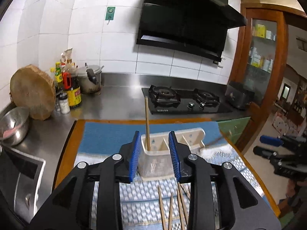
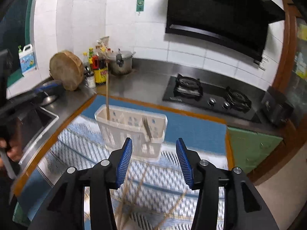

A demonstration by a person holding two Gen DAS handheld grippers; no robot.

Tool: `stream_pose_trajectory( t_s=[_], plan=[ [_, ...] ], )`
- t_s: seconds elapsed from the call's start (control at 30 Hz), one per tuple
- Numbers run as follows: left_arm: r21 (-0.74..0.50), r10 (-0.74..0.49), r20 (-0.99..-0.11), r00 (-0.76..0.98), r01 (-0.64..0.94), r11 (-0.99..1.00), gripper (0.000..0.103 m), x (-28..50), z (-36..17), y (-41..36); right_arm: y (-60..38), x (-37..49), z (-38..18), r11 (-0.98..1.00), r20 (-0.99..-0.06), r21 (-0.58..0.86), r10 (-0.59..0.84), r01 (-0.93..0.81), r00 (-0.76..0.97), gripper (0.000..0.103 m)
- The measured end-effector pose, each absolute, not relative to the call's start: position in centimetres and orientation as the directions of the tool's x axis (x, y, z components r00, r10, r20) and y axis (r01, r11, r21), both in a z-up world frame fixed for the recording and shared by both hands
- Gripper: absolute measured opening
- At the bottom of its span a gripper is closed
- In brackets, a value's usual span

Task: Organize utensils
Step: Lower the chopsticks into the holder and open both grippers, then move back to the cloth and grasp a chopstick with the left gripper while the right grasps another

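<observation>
A cream utensil holder point(image 1: 173, 143) with several compartments stands on a patterned cloth point(image 1: 145, 197). One wooden chopstick point(image 1: 147, 126) stands upright in its left compartment. Several loose chopsticks point(image 1: 172, 207) lie on the cloth near me. My left gripper point(image 1: 155, 154) is open, its blue pads either side of the holder's left end, empty. In the right wrist view the holder point(image 2: 132, 132) and upright chopstick point(image 2: 107, 95) are ahead; a second stick point(image 2: 147, 127) leans in a right compartment. My right gripper point(image 2: 154, 159) is open and empty above loose chopsticks point(image 2: 134, 193).
A blue mat point(image 1: 107, 136) lies under the cloth on a wood-edged table. Steel counter behind holds a gas stove point(image 1: 184, 99), sauce bottles point(image 1: 73, 90), a pot point(image 1: 90, 80), a round chopping block point(image 1: 32, 92) and a steel bowl point(image 1: 13, 126). A sink point(image 1: 21, 174) is at left.
</observation>
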State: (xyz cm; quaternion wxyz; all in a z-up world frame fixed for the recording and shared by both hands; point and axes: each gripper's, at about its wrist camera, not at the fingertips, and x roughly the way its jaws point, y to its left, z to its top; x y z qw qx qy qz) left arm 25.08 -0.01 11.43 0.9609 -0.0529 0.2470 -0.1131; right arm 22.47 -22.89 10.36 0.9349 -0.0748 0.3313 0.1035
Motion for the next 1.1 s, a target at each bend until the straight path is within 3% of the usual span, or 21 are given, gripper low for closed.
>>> stream_pose_trajectory(
  t_s=[0.37, 0.6, 0.93, 1.0, 1.1],
  plan=[
    [-0.170, -0.226, -0.545, 0.807, 0.158, 0.973, 0.032, 17.0, 3.0, 1.6, -25.2, 13.8, -1.1, 0.989, -0.719, -0.041, 0.067, -0.140, 0.691, 0.047],
    [-0.233, -0.249, -0.597, 0.762, 0.132, 0.964, 0.032, 15.3, -1.5, 2.8, -24.8, 11.7, -6.3, 0.998, -0.749, -0.019, 0.030, -0.067, 0.662, 0.037],
    [-0.254, -0.260, -0.647, 0.716, 0.119, 0.960, 0.032, 14.8, -5.4, 3.4, -25.0, 13.1, -9.5, 0.999, -0.775, 0.046, 0.031, 0.008, 0.631, 0.028],
    [-0.250, -0.267, -0.657, 0.705, 0.130, 0.960, 0.032, 15.0, -5.9, 2.9, -24.7, 13.4, -9.9, 0.999, -0.784, 0.041, 0.027, 0.008, 0.621, 0.020],
    [-0.248, -0.283, -0.670, 0.687, 0.152, 0.957, 0.030, 15.3, -6.6, 2.2, -24.5, 13.4, -10.2, 1.000, -0.784, 0.012, 0.007, 0.004, 0.621, 0.017]
  ],
)
